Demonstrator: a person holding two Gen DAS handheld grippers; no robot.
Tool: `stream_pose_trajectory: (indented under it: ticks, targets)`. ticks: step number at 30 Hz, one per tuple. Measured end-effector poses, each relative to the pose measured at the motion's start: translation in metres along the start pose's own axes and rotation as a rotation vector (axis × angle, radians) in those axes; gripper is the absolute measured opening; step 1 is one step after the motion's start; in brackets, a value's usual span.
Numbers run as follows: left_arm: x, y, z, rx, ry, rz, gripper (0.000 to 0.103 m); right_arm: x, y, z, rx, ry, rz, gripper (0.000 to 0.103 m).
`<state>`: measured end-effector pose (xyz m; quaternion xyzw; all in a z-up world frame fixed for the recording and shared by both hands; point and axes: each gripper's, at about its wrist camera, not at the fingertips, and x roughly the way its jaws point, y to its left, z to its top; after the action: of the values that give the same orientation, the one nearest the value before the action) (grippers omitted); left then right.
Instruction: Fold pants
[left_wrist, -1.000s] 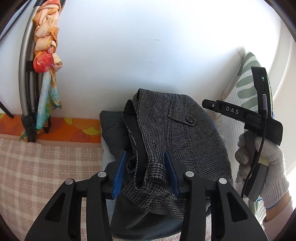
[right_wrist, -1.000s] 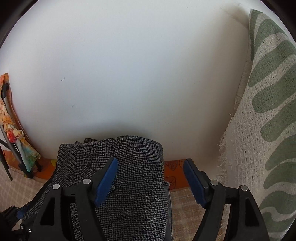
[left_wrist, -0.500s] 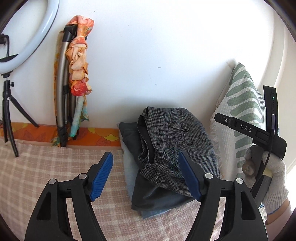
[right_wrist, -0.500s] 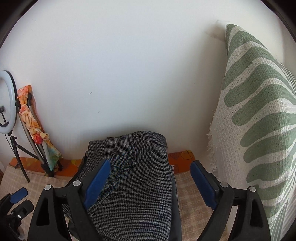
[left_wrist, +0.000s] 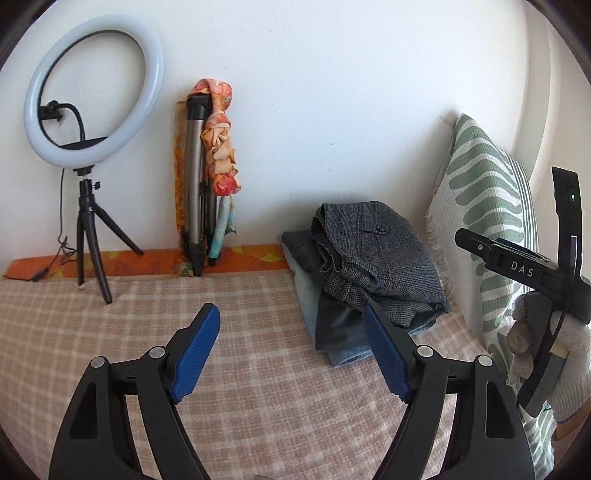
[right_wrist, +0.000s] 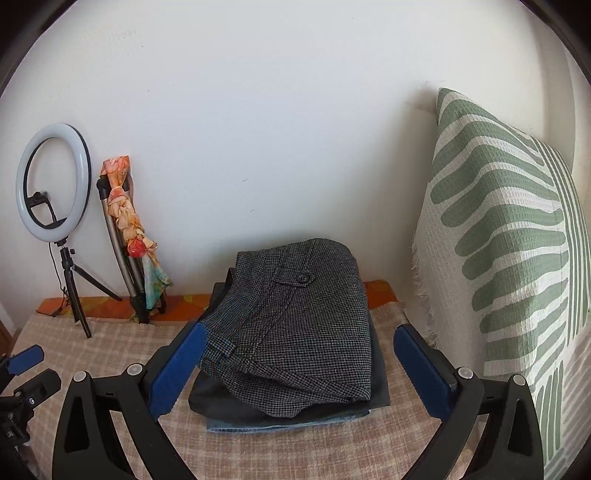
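Pants released, and we pull back!
Both tongs, left tongs (left_wrist: 291, 354) and right tongs (right_wrist: 299, 365), opening empty; grey houndstooth pants (right_wrist: 295, 325) now sit folded atop the clothes stack (right_wrist: 288, 413).

Folded pants on the stack
Grey checked pants (right_wrist: 295, 325) top the clothes pile; right gripper (right_wrist: 295, 365) fingers opening, empty, flanking it.

Ahead of my right claw (right_wrist: 295, 363), whose jaws were opening with nothing pinched, the bed's checked beige cover (right_wrist: 110, 347) carried a stack of folded clothes (right_wrist: 291, 332), grey houndstooth pants (right_wrist: 295, 317) on top. Far left stood a ring light tripod (right_wrist: 72, 291); a green-striped pillow (right_wrist: 517, 258) leaned right.
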<state>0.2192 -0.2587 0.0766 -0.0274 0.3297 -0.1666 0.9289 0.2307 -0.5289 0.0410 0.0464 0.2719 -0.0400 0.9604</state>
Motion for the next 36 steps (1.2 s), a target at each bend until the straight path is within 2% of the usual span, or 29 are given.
stream_pose_trajectory:
  ticks: [8, 18, 26, 36]
  targets:
    - [-0.054, 0.011, -0.035, 0.086, -0.014, 0.045, 0.081, -0.049, 0.043, -0.040, -0.004, -0.025, 0.010, 0.103]
    - [-0.110, 0.040, -0.076, 0.086, -0.040, 0.064, 0.081, -0.090, 0.092, -0.097, 0.004, -0.011, 0.108, 0.103]
    - [-0.131, 0.059, -0.100, 0.085, -0.066, 0.109, 0.081, -0.103, 0.110, -0.129, -0.027, -0.004, 0.114, 0.103]
    - [-0.139, 0.069, -0.115, 0.071, -0.044, 0.139, 0.081, -0.109, 0.125, -0.147, -0.041, -0.029, 0.127, 0.103]
